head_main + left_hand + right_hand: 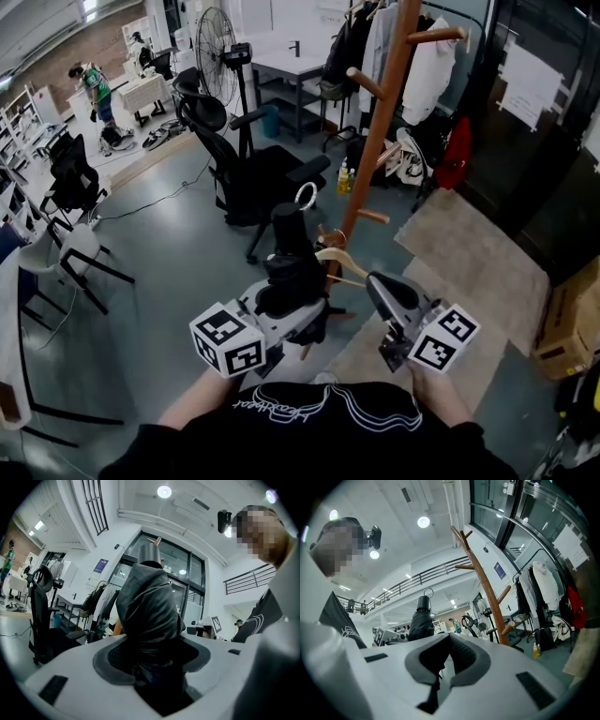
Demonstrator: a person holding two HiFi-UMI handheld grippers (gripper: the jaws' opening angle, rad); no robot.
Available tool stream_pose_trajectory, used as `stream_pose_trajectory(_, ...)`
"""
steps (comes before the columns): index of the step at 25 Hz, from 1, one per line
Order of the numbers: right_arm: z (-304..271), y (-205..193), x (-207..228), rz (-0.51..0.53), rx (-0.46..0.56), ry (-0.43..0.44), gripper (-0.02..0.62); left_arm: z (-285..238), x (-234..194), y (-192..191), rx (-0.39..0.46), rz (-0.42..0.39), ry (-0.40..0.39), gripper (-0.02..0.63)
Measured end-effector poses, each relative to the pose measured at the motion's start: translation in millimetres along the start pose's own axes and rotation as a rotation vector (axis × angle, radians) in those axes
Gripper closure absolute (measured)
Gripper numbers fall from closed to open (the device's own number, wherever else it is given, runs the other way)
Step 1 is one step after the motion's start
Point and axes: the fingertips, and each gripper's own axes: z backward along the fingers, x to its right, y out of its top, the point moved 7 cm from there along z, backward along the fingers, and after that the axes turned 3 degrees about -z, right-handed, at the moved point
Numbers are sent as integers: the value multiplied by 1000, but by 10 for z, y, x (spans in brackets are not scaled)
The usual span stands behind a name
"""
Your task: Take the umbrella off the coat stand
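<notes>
A black folded umbrella (292, 251) stands upright in my left gripper (298, 298), with its metal loop (306, 196) on top. The jaws are shut on its lower part, and the dark fabric (147, 606) fills the gap in the left gripper (152, 667) view. The wooden coat stand (378, 131) rises just behind and to the right of the umbrella, which hangs on none of its pegs. My right gripper (377, 283) is beside the umbrella on the right, shut with nothing between its jaws. The right gripper (446, 641) view shows the umbrella (420, 623) at left and the stand (485, 588) at right.
A black office chair (253, 169) and a standing fan (216, 42) are behind the stand on the left. Garments hang on a rack (422, 56) at the back. A beige rug (469, 253) lies under the stand, a cardboard box (567, 319) at right. A pale wooden hanger (339, 257) sits low on the stand.
</notes>
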Motion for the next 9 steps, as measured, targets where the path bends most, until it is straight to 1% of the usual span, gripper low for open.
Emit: stream_pose_trajectory(9, 75, 13, 46, -2, -1, -9, 592, -76, 29, 1, -9, 1, -6, 368)
